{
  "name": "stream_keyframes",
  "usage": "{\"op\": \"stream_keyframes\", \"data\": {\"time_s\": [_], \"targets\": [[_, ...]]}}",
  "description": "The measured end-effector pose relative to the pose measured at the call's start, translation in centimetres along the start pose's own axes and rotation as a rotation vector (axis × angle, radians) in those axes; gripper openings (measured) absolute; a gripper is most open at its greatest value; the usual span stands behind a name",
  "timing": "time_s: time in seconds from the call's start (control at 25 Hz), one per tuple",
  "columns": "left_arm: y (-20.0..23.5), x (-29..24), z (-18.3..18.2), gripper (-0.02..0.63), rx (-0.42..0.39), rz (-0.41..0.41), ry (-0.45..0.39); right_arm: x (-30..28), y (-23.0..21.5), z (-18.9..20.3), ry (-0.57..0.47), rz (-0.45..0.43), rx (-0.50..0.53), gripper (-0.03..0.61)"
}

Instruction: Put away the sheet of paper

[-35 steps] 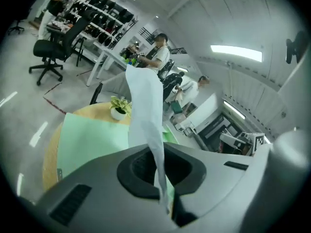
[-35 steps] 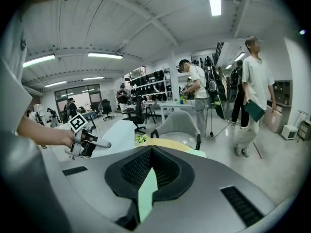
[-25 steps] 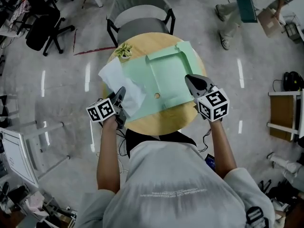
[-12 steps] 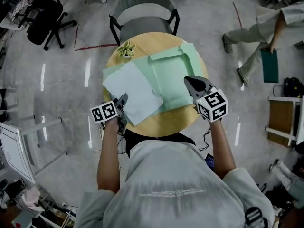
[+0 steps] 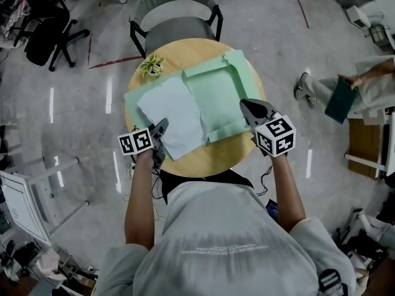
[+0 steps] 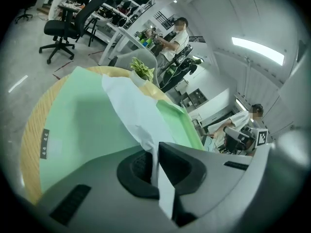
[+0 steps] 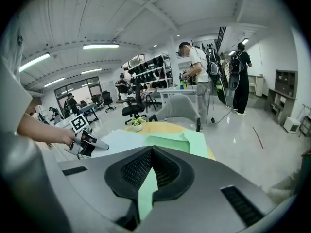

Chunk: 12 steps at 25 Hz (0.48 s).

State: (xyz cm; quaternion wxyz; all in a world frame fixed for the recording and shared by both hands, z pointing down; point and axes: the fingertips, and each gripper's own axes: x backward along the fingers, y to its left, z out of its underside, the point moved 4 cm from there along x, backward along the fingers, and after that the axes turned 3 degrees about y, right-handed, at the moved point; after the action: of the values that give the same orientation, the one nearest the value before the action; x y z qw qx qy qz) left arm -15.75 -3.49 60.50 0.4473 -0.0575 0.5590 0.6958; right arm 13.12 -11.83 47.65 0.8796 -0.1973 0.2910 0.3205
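The left gripper [image 6: 155, 153] is squeezed shut on the near corner of the white sheet of paper [image 5: 174, 117]. From its jaws the paper spreads away over the left half of the open green folder [image 5: 219, 94]. The right gripper [image 7: 150, 164] is squeezed shut too. It pinches the near edge of the folder's right half, and a thin green strip shows between its jaws. The folder lies on the round wooden table [image 5: 213, 159]. Far past the left gripper, at the table's edge, sits a small potted plant [image 5: 150, 65]. A gray chair [image 5: 179, 23] stands beyond the table.
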Motion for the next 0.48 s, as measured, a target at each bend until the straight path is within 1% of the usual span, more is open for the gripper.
{"op": "stream_keyframes", "data": {"time_s": [0.28, 0.48], "targets": [[-0.6, -2.0, -1.5, 0.018, -0.046, 0.005, 0.031, 0.6, -0.8, 1.3, 0.028, 0.000, -0.024, 0.026], [-1.5, -3.3, -2.3, 0.018, -0.107, 0.025, 0.090, 0.8, -1.5, 2.0, 0.041, 0.003, -0.046, 0.026]]}}
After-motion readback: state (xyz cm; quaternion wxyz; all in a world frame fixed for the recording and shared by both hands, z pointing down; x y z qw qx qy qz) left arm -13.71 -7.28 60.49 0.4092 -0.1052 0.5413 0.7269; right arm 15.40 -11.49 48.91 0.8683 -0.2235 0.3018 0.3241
